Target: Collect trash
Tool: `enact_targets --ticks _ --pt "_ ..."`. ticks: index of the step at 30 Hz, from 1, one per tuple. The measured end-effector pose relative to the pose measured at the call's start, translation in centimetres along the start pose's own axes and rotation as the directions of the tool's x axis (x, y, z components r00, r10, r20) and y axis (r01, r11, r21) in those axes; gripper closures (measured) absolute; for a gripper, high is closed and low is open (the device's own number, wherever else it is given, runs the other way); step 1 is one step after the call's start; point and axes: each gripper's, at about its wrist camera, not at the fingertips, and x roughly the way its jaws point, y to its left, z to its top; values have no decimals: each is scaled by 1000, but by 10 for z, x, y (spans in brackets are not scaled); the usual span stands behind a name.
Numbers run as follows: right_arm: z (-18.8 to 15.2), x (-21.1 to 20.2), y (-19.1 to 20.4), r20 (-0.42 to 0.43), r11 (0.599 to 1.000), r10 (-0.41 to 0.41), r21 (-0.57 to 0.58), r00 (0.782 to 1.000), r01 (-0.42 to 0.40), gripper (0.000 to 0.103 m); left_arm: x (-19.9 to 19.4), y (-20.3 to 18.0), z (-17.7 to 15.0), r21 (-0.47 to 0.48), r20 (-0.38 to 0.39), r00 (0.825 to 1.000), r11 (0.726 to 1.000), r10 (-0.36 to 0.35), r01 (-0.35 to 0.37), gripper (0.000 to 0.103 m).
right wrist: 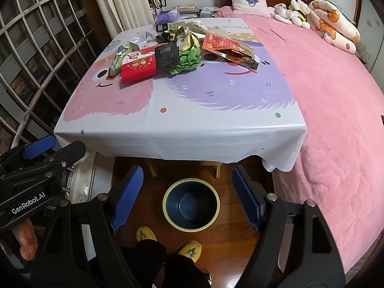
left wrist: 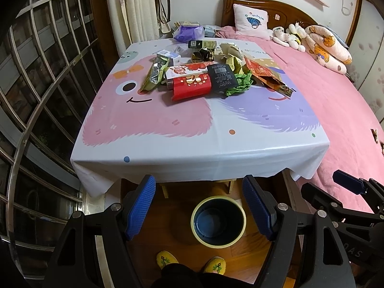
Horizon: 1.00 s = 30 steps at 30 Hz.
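A heap of wrappers lies at the far half of the table: a red snack box (left wrist: 190, 86) (right wrist: 138, 69), a black packet (left wrist: 222, 77) (right wrist: 166, 56), crumpled green paper (left wrist: 240, 83) (right wrist: 187, 60), an orange foil bag (left wrist: 264, 72) (right wrist: 228, 46) and a green sachet (left wrist: 156, 70) (right wrist: 117, 60). A dark blue bin with a cream rim (left wrist: 218, 222) (right wrist: 191, 203) stands on the floor before the table. My left gripper (left wrist: 200, 206) hangs open above the bin, nothing between its blue pads. My right gripper (right wrist: 187, 198) is open too, likewise over the bin, holding nothing.
The table wears a cartoon cloth (left wrist: 168, 124) (right wrist: 192, 110) and butts against a pink bed (left wrist: 336, 110) (right wrist: 336, 100) on the right. A barred window (left wrist: 43, 76) is at the left. Yellow slippers (left wrist: 214, 265) (right wrist: 189, 249) of the person stand on the wooden floor near the bin.
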Motion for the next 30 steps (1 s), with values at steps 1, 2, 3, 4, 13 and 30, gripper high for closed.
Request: enact_targets --ticks 1,2,3,4,13,30 --pt "0 0 -1 1 1000 1 0 1000 -1 28 0 0 0 -1 0 1000 1000 0 0 27" --pt "1 0 0 2 1000 1 -2 1000 -1 28 -1 1 1 -1 0 1000 1000 -1 1 27" --pt "1 0 0 3 1000 1 -4 1000 -1 28 0 0 0 -1 -1 1000 1000 -1 1 27" --pt "2 0 0 4 1000 1 -5 1000 -1 28 0 0 0 0 -1 1000 1000 0 0 27" --pt "10 -5 2 17 1000 1 -20 1000 -1 28 -9 -1 14 3 11 1000 1000 14 -14 27" --pt "59 -21 19 134 997 38 -69 990 -28 29 -38 15 57 -19 129 992 1000 6 -4 27"
